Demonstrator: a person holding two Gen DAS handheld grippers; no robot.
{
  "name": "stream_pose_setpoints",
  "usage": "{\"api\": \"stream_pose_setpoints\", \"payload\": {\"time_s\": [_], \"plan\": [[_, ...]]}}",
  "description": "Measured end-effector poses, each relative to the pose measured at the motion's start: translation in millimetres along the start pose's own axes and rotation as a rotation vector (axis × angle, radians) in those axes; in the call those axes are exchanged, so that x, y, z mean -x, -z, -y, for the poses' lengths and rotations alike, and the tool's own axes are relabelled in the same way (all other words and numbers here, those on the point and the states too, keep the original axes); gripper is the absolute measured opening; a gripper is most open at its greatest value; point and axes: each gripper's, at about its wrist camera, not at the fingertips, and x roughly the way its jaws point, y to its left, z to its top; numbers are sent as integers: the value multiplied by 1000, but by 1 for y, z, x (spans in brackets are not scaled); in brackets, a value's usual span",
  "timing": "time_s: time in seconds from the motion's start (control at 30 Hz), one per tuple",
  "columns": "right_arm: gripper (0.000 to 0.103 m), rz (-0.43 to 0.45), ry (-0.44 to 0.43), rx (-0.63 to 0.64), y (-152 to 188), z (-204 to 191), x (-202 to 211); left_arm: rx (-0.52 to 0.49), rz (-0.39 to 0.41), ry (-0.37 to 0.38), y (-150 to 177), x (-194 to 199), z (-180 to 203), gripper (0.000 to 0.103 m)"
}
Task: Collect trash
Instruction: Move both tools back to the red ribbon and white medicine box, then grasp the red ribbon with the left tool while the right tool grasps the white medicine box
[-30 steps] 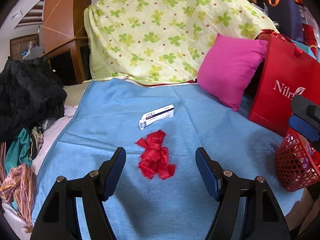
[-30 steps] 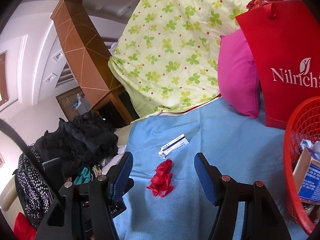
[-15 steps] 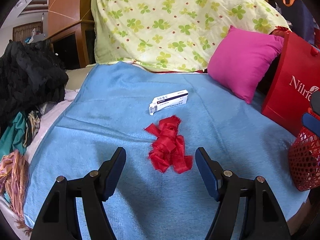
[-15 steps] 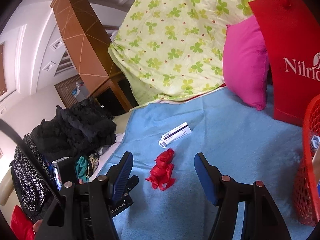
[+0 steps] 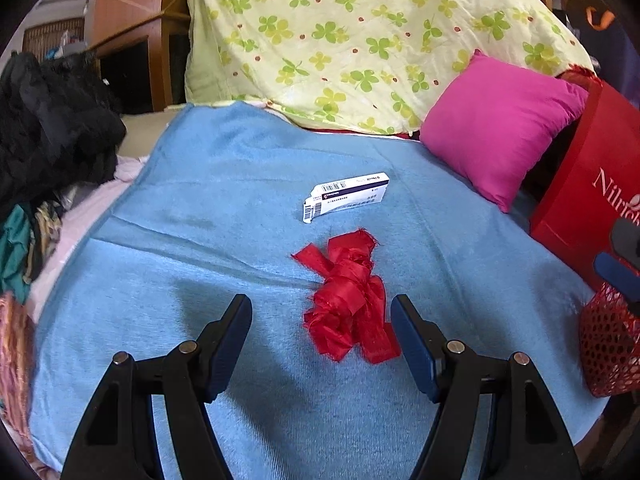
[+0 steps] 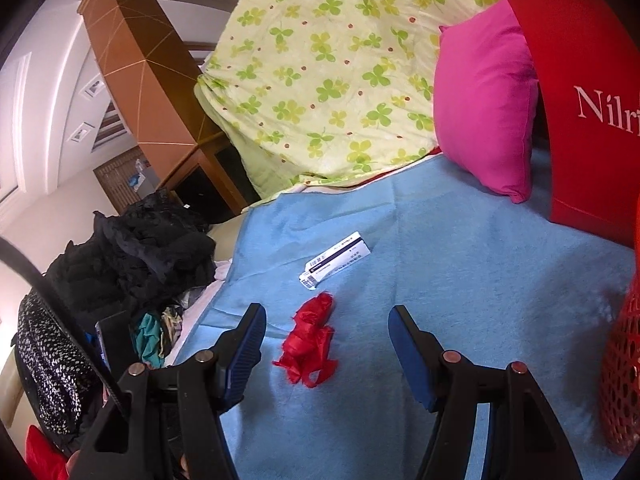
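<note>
A crumpled red ribbon [image 5: 348,304] lies on the blue blanket [image 5: 200,240], just ahead of my open left gripper [image 5: 322,310] and nearer its right finger. Beyond it lies a flat white carton with a barcode [image 5: 346,196]. In the right wrist view the same red ribbon [image 6: 308,340] and white carton [image 6: 334,260] lie ahead of my open right gripper [image 6: 324,320], which holds nothing. A red mesh basket [image 5: 608,344] stands at the blanket's right edge; its rim [image 6: 624,368] shows beside the right gripper.
A pink cushion [image 5: 500,128] and a red paper bag [image 5: 592,200] stand at the back right. A clover-print quilt [image 5: 360,32] rises behind. Black and mixed clothes [image 5: 44,120] are piled along the left side, next to a wooden cabinet [image 6: 140,72].
Both grippers have moved forward and lower over the blanket. The ribbon now sits closer, between the left fingertips' line. The basket has slid toward the right edge of the right wrist view.
</note>
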Motion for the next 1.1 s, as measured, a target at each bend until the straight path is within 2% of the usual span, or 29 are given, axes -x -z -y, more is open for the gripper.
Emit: {"api": "stream_pose_setpoints", "payload": {"time_s": [0.33, 0.83, 0.9, 0.97, 1.03, 1.1], "plan": [[68, -16, 19, -12, 2, 6, -7, 65, -80, 91, -8, -39, -4, 73], [68, -42, 71, -101, -11, 37, -52, 70, -142, 85, -9, -73, 11, 72], [68, -49, 79, -112, -11, 41, -59, 73, -155, 88, -9, -76, 11, 66], [68, -56, 68, -140, -12, 45, -64, 74, -169, 96, -8, -80, 12, 54], [68, -61, 64, -157, -12, 48, -68, 72, -176, 91, -7, -82, 12, 49], [68, -64, 59, -168, -12, 49, -71, 72, -184, 90, -6, -84, 11, 36]]}}
